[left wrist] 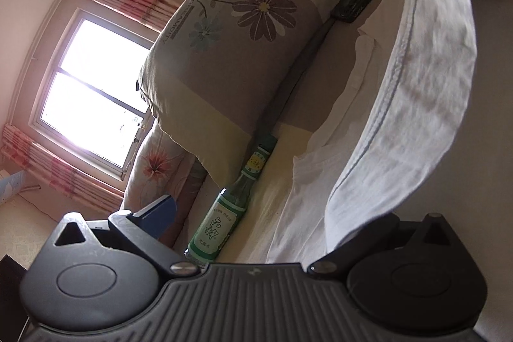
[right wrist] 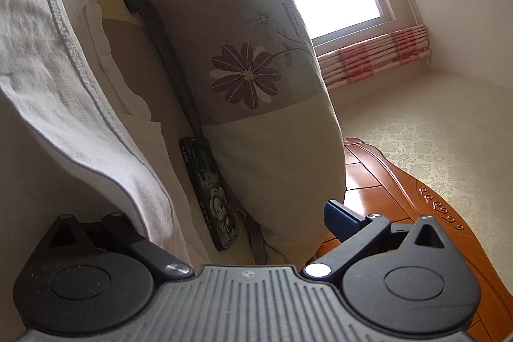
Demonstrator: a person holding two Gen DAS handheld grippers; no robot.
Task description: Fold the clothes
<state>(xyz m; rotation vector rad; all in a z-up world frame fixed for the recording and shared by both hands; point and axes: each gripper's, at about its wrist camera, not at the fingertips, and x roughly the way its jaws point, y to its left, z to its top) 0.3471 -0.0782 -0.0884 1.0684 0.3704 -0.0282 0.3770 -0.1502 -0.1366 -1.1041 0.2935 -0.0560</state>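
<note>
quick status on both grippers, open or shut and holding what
Left gripper: jaws wide apart, white garment draped over one finger; no pinch visible.
Right gripper: jaws wide apart, the same garment's hem lying over one finger.

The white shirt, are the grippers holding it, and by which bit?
It looks so: the white shirt is stretched between the left gripper and right gripper by its stitched edge; the fingertips are hidden.

1. A flower-print pillow stands on the bed, a window behind it.
2. A green glass bottle lies against the pillow's base.
3. A dark cartoon-print box lies beside the pillow.
4. Pink checked curtains flank the window; a carved wooden headboard rises near the pillow.
</note>
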